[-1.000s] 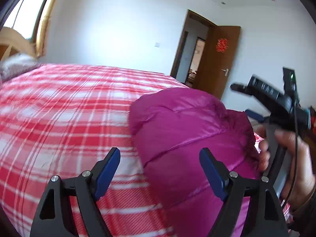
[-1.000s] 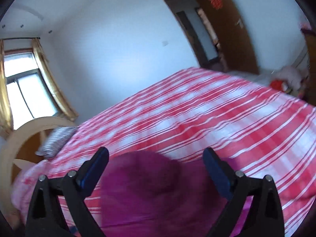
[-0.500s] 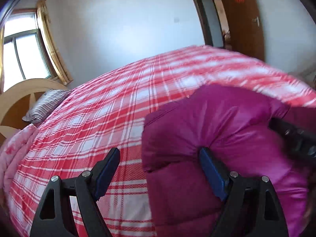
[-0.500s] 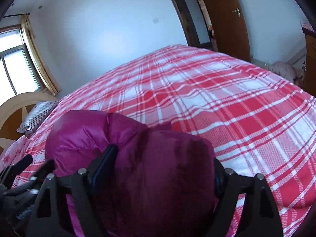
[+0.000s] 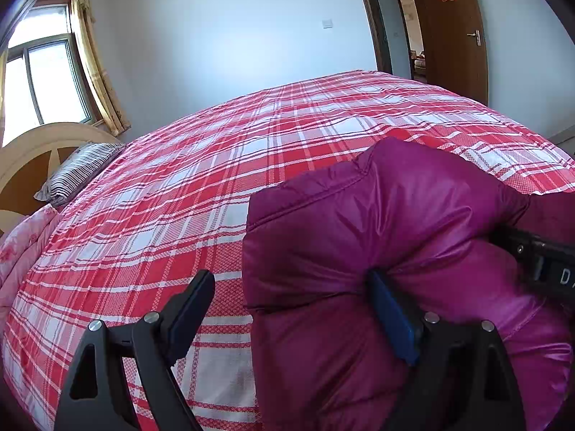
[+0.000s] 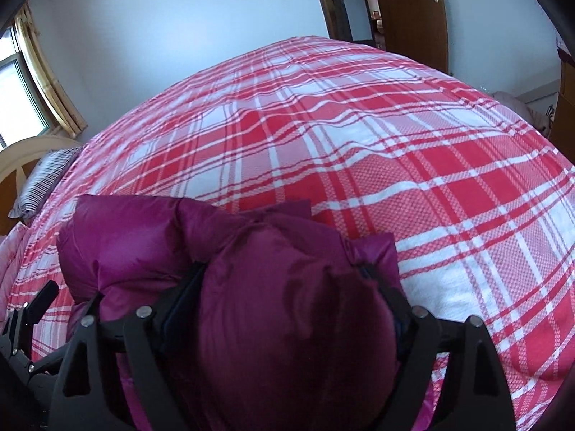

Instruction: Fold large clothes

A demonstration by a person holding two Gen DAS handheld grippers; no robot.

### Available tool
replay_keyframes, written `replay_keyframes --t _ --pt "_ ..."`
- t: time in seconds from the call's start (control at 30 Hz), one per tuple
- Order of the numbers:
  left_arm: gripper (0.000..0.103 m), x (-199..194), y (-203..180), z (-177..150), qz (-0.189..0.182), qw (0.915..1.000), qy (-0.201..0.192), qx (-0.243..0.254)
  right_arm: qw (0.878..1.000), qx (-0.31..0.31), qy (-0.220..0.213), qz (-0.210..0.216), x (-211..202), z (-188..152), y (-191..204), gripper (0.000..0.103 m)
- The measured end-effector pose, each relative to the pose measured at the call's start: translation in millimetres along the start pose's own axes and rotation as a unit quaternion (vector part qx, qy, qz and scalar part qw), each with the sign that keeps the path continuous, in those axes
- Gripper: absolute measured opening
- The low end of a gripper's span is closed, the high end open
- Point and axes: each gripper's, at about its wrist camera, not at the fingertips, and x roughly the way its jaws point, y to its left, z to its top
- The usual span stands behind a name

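A magenta puffy down jacket [image 5: 388,237] lies bundled on the near side of the red-and-white plaid bed [image 5: 222,165]. My left gripper [image 5: 291,309] is open at its left edge; the right finger presses into the padding and the left finger stands over the sheet. In the right wrist view the jacket [image 6: 251,280] bulges between both fingers of my right gripper [image 6: 284,294], which is wide open and pushed into the bundle. The right gripper's body shows at the right edge of the left wrist view [image 5: 539,262].
A striped pillow [image 5: 79,165] and a wooden headboard [image 5: 32,151] are at the far left by a curtained window [image 5: 43,82]. A pink quilt [image 5: 18,244] lies at the left edge. A brown door [image 5: 452,32] stands open at the far right.
Both grippers have dropped toward the bed and pushed into the jacket. The right gripper's fingers now sink deeper into the bundle, and the left camera has swung left toward the headboard.
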Motion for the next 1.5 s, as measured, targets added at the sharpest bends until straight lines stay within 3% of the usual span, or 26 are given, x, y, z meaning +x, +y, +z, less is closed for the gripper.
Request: replay_keyframes --t 0.63,1.5 --pt "0.089 3 -2 0 0.003 1.0000 0.003 0.001 0.998 -0.039 0.016 -0.044 11 1 14 0.092" --pt "0.090 4 -3 0 0.007 1.0000 0.002 0.003 0.996 -0.053 0.026 -0.060 16 2 16 0.094"
